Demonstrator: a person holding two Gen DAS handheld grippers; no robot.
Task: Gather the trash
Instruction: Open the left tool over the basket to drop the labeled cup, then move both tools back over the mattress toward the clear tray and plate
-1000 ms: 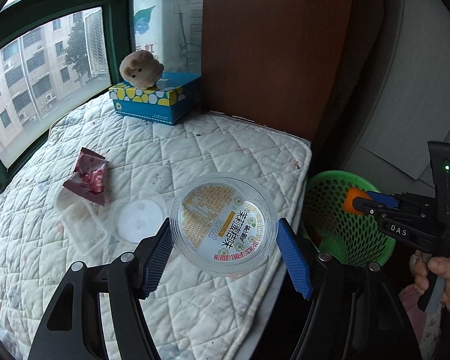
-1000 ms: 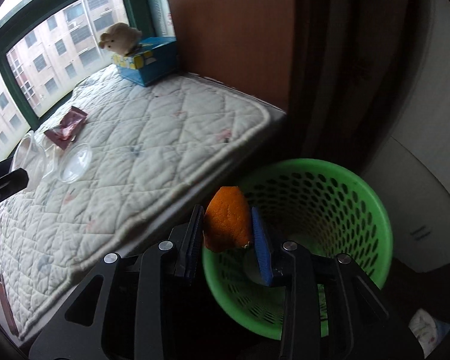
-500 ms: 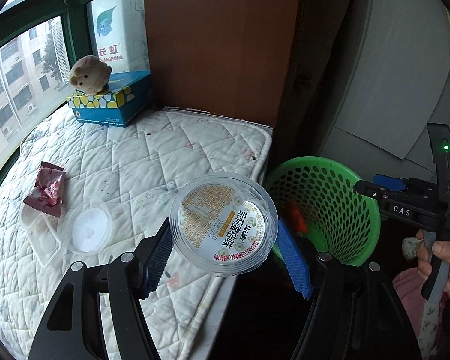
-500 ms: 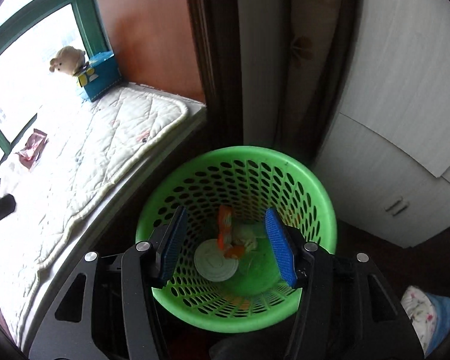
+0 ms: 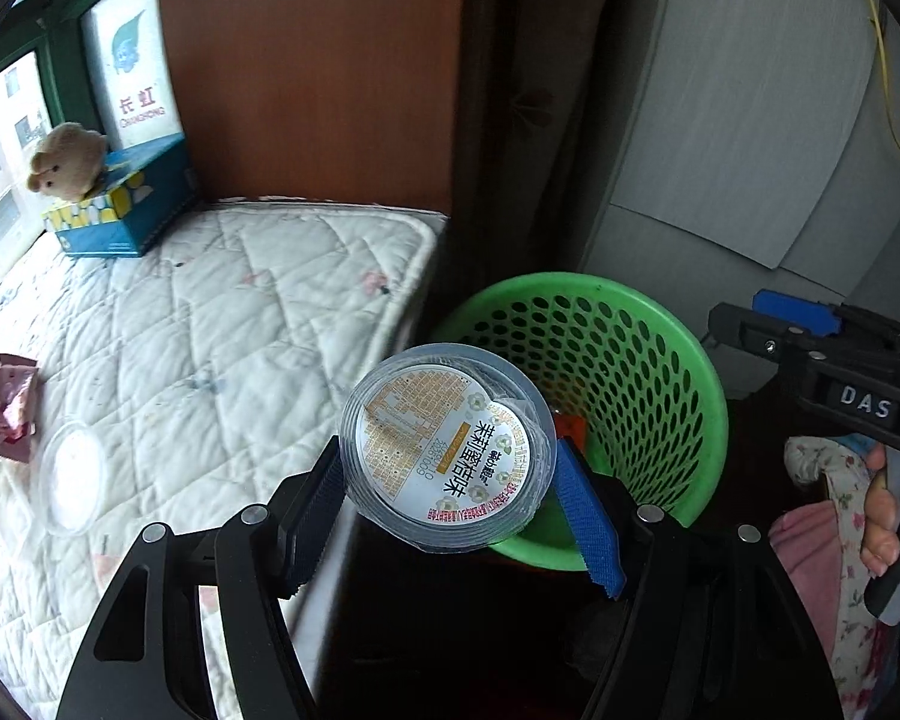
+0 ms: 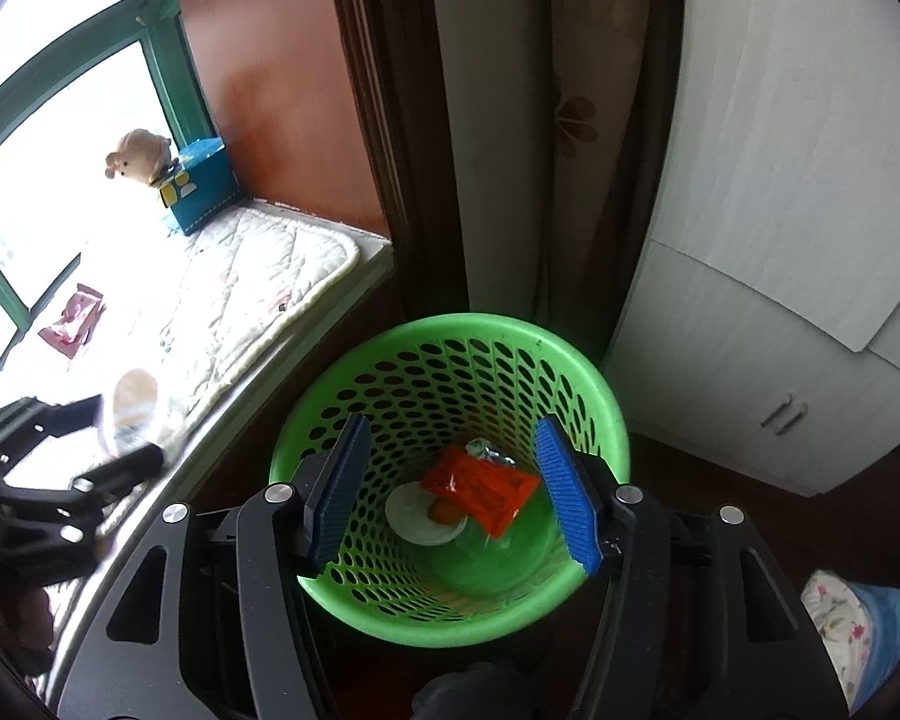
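The left tongs (image 5: 450, 516) were clenched on a clear plastic cup (image 5: 447, 450), its printed foil lid facing the camera, held over the edge where the quilted mattress (image 5: 210, 324) met the green perforated basket (image 5: 678, 360). The cup hid the near left part of the basket's rim in the left wrist view. The right tongs (image 6: 450, 486) hung released above the basket (image 6: 606, 414), blue pads wide apart and holding nothing. At the basket's bottom lay an orange wrapper (image 6: 480, 489), a white round lid (image 6: 417, 519) with a small orange scrap on it, and a bit of crumpled foil.

On the mattress remained a clear round lid (image 5: 72, 480) and, just beside it, a red snack packet (image 5: 9, 408). At the far end, against the brown wooden panel (image 5: 312, 78), stood a blue tissue box (image 5: 126, 210) with a plush toy (image 5: 66, 159) on top. A curtain (image 6: 576, 120) and a white cabinet (image 6: 780, 300) stood behind the basket.
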